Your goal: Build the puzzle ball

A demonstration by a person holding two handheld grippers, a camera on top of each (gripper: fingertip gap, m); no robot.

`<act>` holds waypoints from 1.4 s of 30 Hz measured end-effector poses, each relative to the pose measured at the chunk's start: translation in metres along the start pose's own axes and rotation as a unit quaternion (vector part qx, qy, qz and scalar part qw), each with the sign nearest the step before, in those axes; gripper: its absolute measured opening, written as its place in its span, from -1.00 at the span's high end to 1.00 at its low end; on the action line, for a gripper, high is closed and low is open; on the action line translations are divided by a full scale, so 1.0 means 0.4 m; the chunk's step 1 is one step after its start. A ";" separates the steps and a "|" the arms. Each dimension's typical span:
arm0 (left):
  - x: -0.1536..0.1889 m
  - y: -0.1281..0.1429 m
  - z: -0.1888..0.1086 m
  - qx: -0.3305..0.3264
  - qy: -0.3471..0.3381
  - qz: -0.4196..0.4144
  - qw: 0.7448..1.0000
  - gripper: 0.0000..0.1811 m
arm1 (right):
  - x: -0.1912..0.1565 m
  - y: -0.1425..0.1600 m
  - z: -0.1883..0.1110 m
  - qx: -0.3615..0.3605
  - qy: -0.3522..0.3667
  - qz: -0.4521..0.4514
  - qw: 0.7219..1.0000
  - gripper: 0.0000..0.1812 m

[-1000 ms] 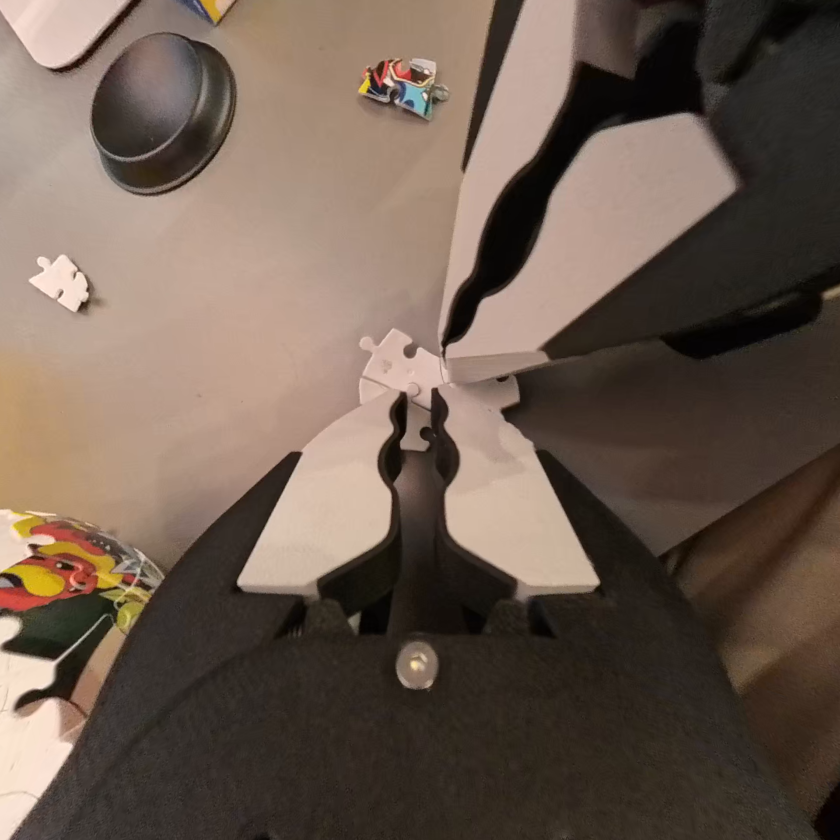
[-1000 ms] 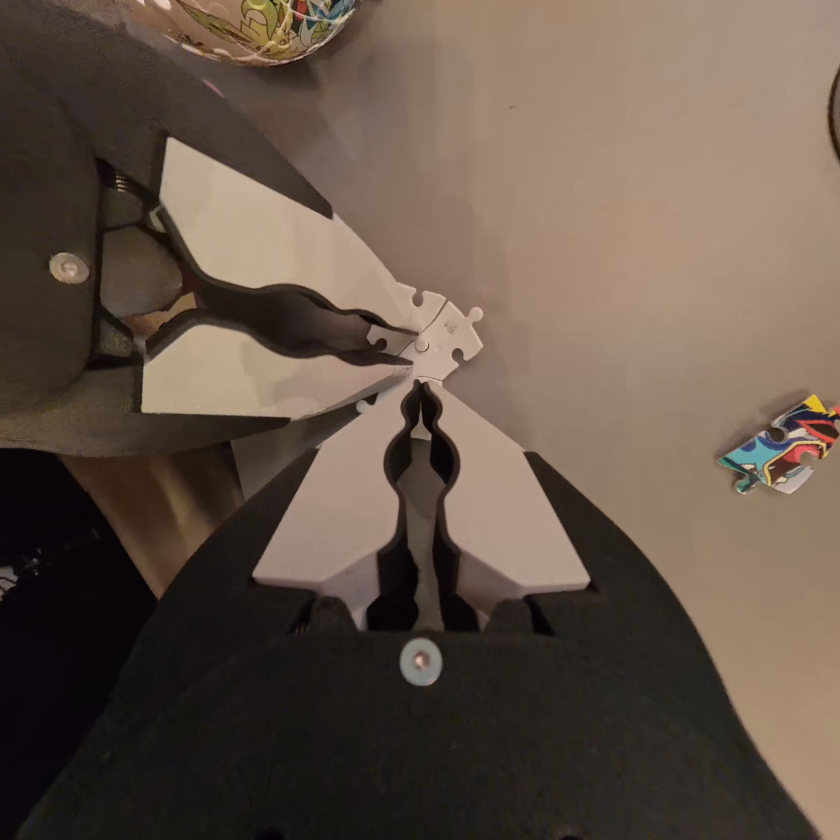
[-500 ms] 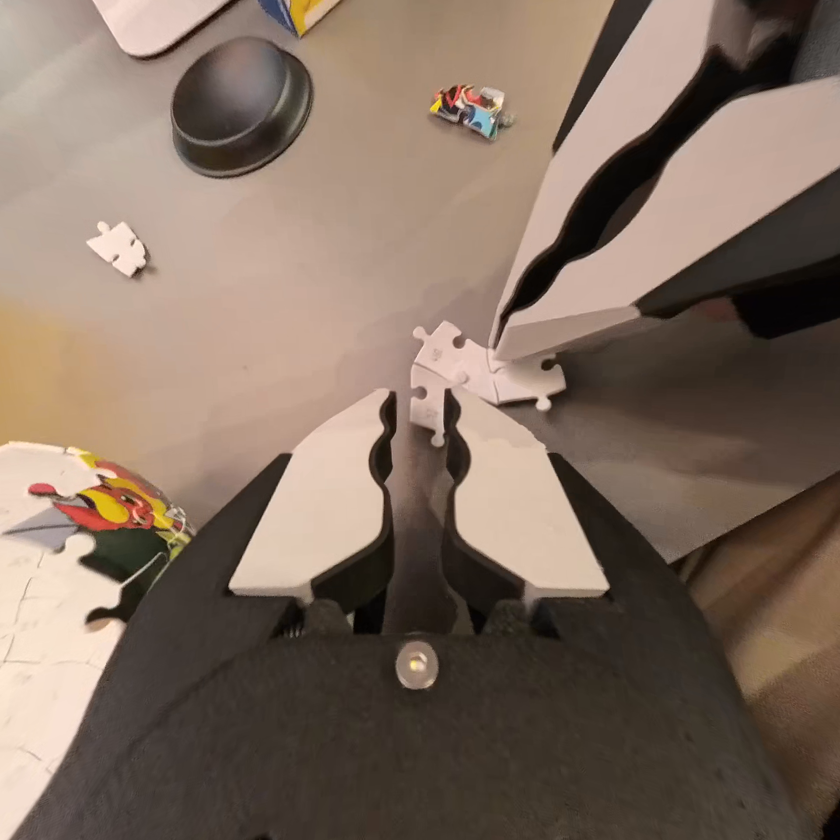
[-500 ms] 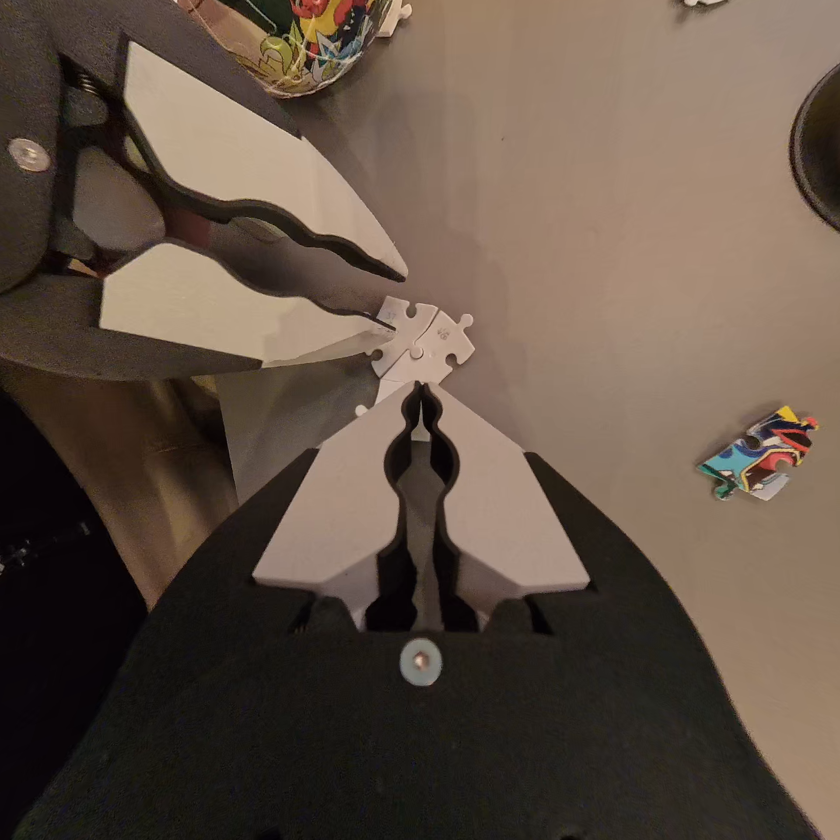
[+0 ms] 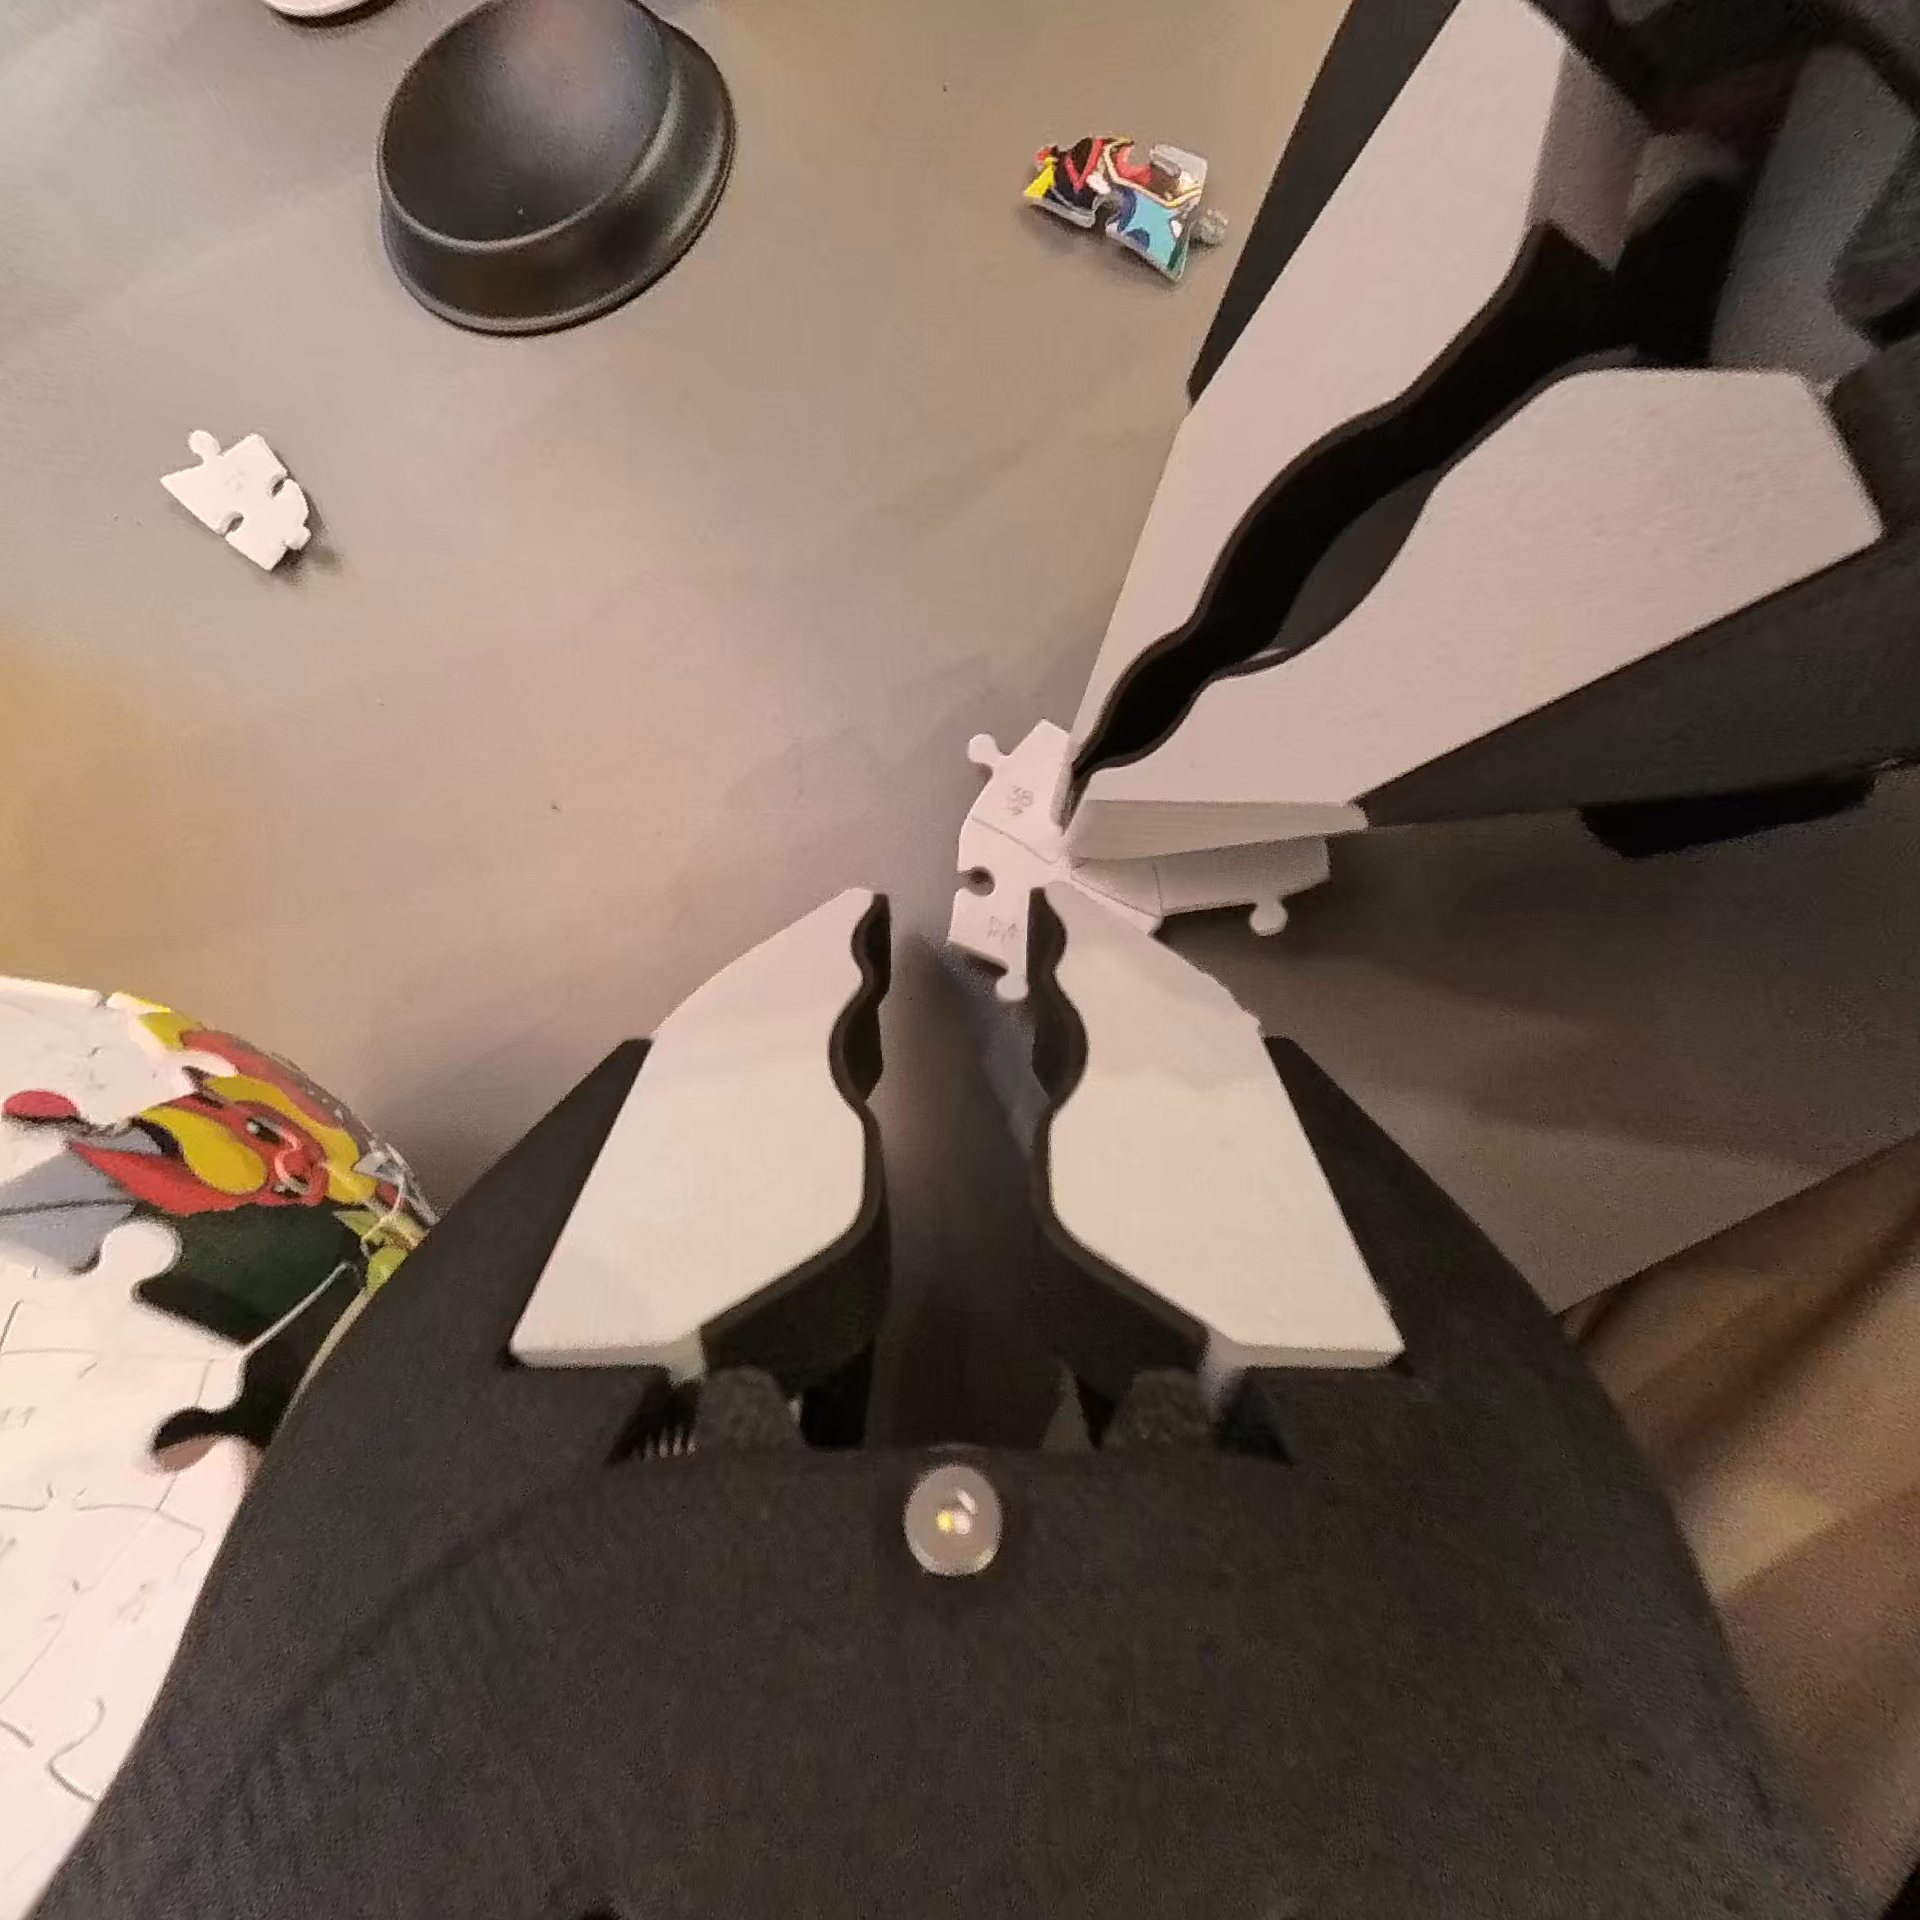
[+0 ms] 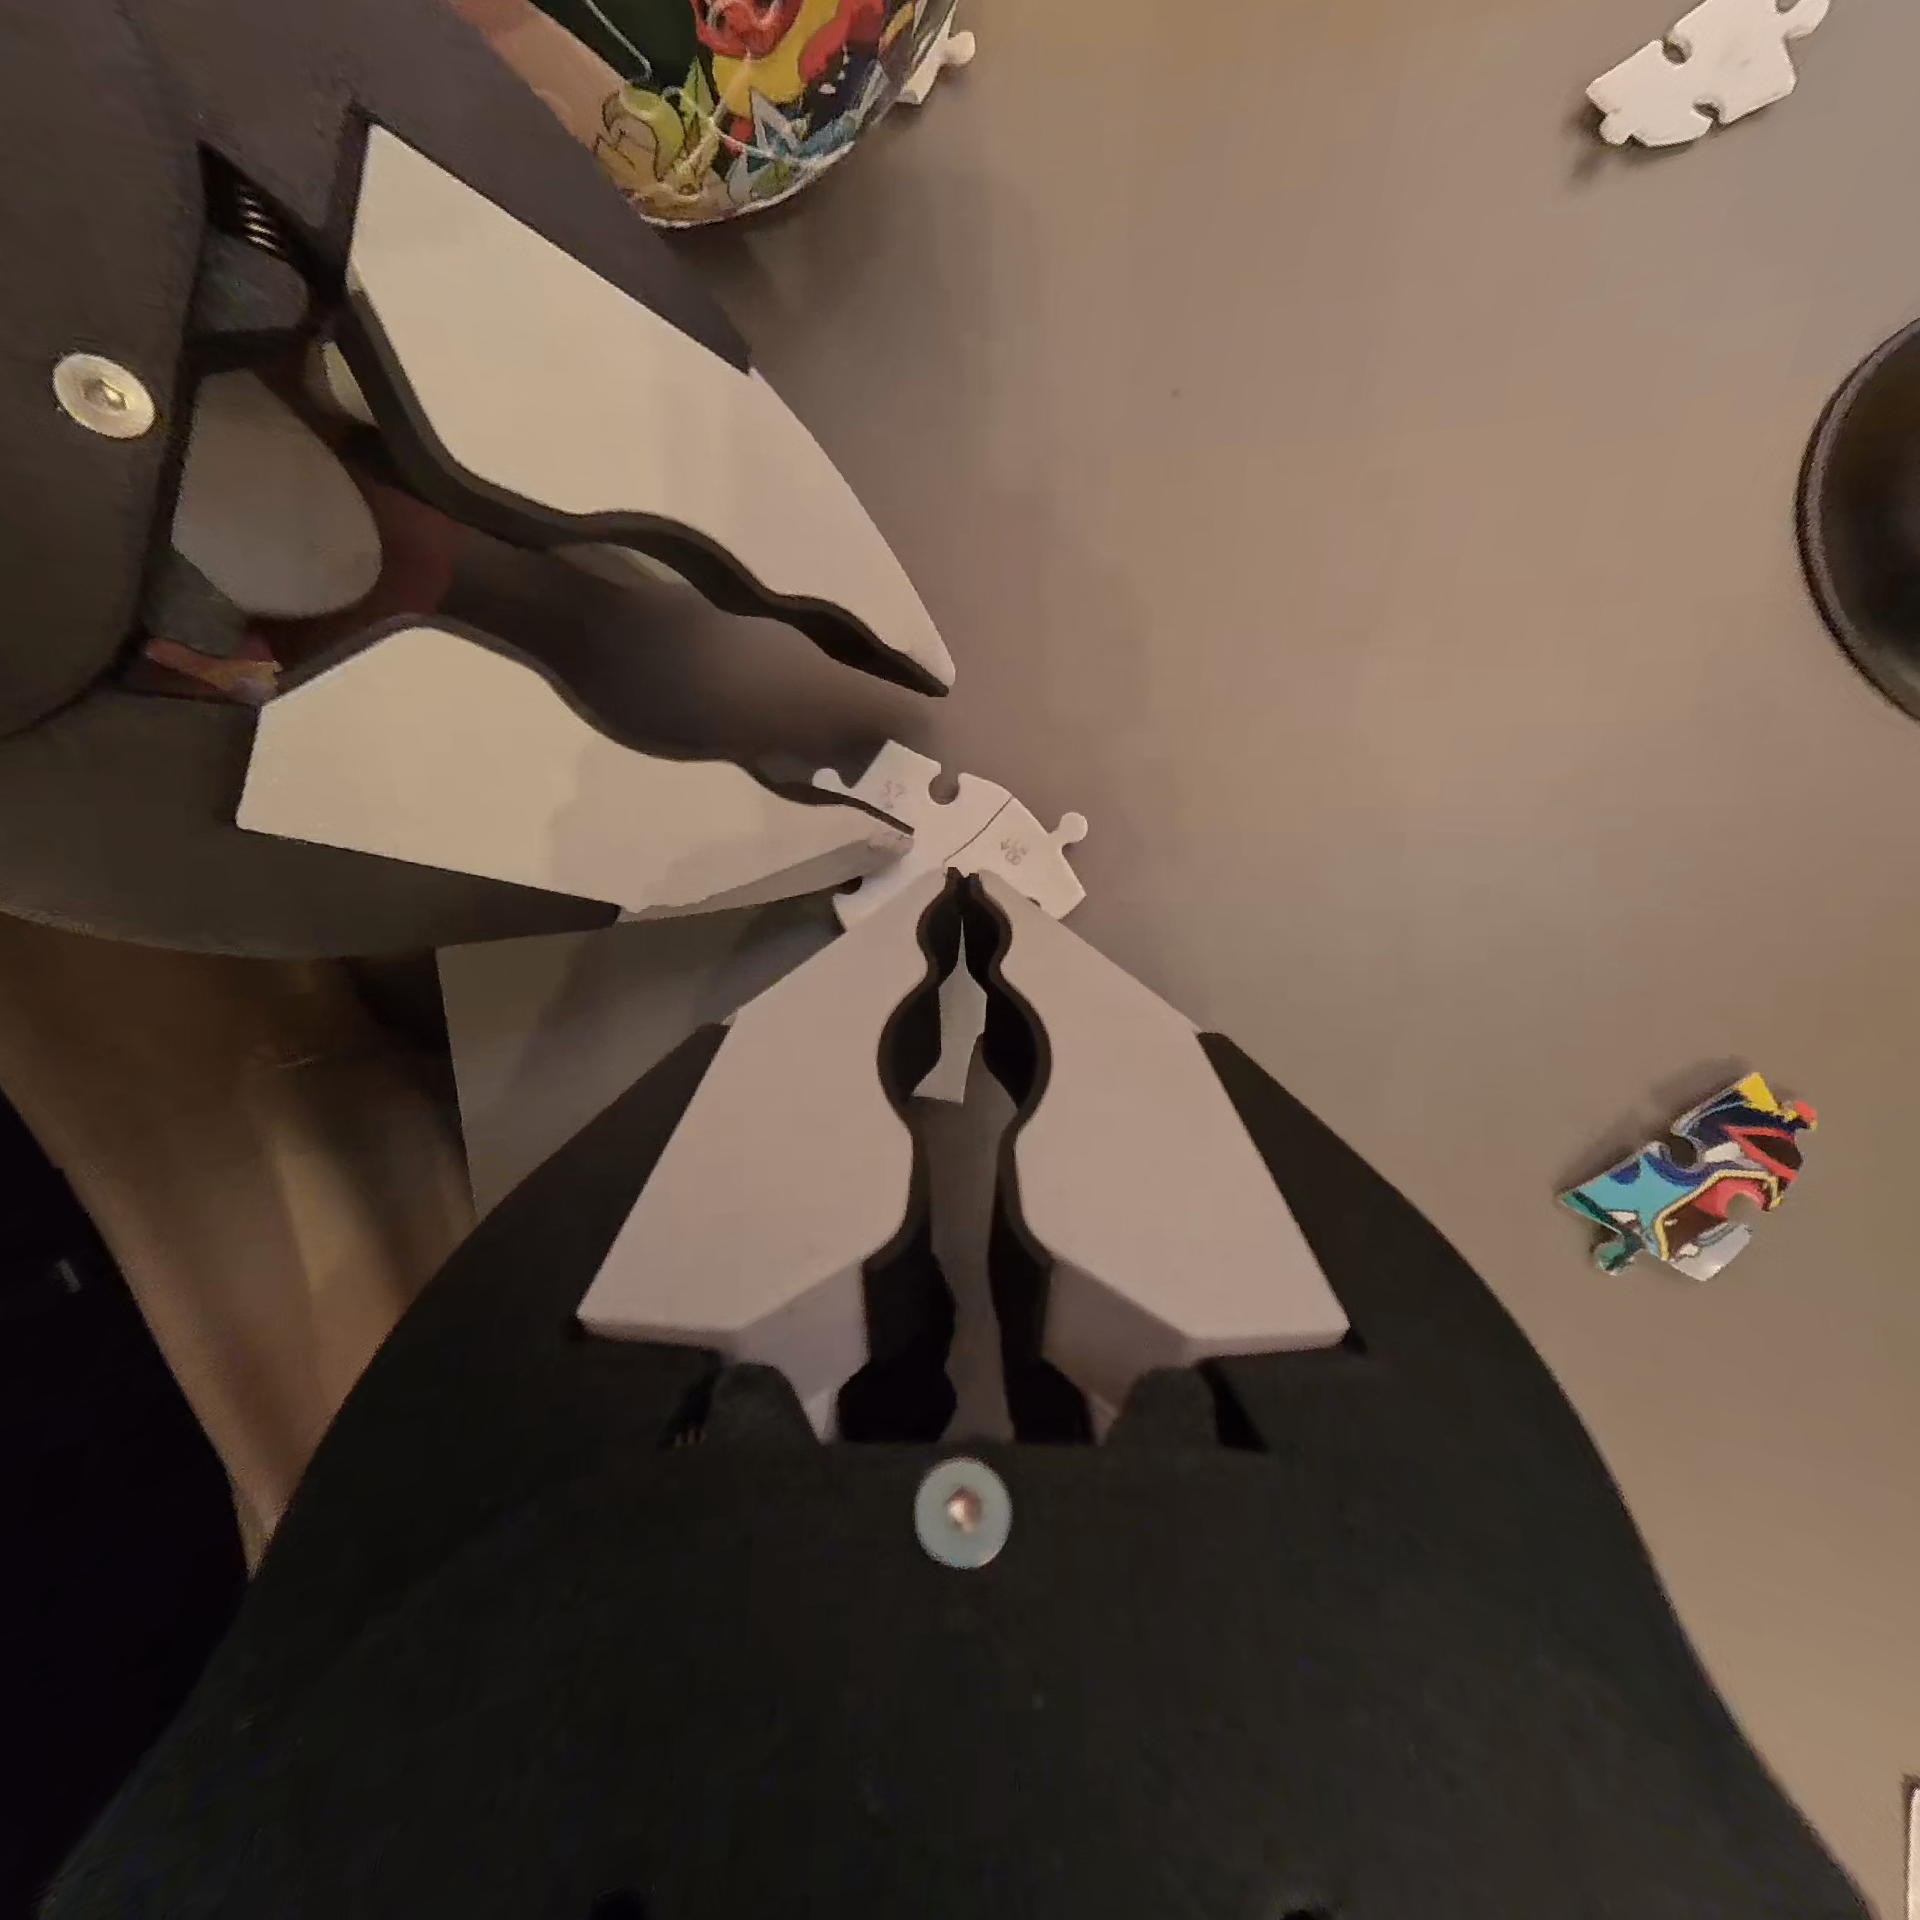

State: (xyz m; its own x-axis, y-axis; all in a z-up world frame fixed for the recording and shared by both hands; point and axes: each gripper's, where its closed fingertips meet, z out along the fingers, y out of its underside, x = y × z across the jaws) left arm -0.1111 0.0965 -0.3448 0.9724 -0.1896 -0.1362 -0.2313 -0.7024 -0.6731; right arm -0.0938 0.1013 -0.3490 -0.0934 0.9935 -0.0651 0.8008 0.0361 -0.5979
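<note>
A small cluster [image 5: 1003, 862] of joined white puzzle pieces, blank side up, sat just over the grey worktop [image 5: 644, 665] near its front edge. The right hand-held gripper [image 6: 961, 883] was clamped on the cluster's near edge, its fingertips together with a sliver of white piece showing between the fingers behind them. From the left wrist view the same gripper came in from the upper right, its tips meeting on top of the cluster.

The left hand-held gripper [image 5: 956, 920] stood with its fingers apart, gripping nothing. Its right fingertip lay against the near side of the cluster, while the left fingertip stood clear over bare worktop. In the right wrist view that gripper entered from the left, its lower finger touching the cluster's left piece and its upper finger just above, apart from it.

The partly built puzzle ball [image 5: 197, 1195], printed in bright colours with white piece backs showing inside, sat to the left of the left gripper. A loose white piece [image 5: 239, 499] lay well apart on the worktop beyond it. A coloured piece [image 5: 1127, 203] lay face up farther back, and a black round dish [image 5: 551, 166] stood upside down at the far side.
</note>
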 end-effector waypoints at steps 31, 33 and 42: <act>0.025 -0.003 -0.003 0.004 0.072 -0.061 0.996 0.73 | -0.016 0.038 -0.031 -0.020 -0.012 -0.048 0.999 1.00; 0.025 -0.003 -0.002 0.003 0.073 -0.062 0.995 0.73 | -0.018 0.037 -0.028 -0.020 -0.011 -0.052 0.998 1.00; 0.036 -0.010 0.003 -0.002 0.091 -0.073 0.993 0.74 | -0.016 0.036 -0.025 -0.030 -0.004 -0.063 0.998 1.00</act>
State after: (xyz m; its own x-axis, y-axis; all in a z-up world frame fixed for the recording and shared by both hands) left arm -0.0962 0.0973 -0.3450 0.9738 -0.2064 0.0955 -0.0894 -0.7336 -0.6736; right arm -0.0756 0.0965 -0.3491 -0.1994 0.9799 0.0013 0.8163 0.1668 -0.5530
